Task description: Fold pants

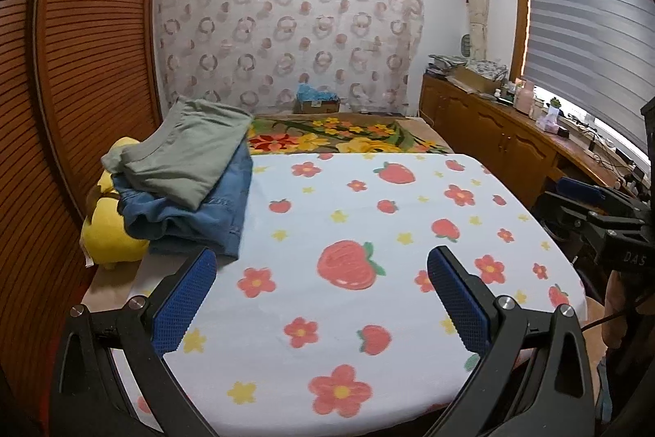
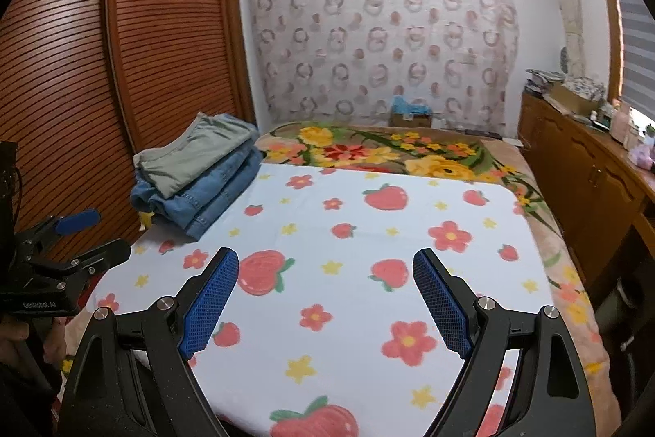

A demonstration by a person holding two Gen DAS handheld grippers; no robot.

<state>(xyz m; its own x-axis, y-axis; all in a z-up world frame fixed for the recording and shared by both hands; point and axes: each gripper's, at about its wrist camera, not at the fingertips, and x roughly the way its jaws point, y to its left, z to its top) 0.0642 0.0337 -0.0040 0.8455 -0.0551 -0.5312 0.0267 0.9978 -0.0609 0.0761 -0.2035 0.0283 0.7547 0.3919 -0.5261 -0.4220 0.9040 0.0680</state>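
Grey-green pants lie folded on top of folded blue jeans at the far left edge of the white strawberry-print sheet. My left gripper hovers over the near part of the sheet, open, with nothing between its blue pads. My right gripper also stands open and empty over the sheet. The pile is ahead and to the left of both. Each gripper shows at the edge of the other's view: the right gripper, the left gripper.
A yellow plush toy lies under the pile's left side. A floral blanket covers the bed beyond the sheet. A slatted wooden wardrobe stands on the left, a wooden cabinet with clutter on the right, and a box by the far wall.
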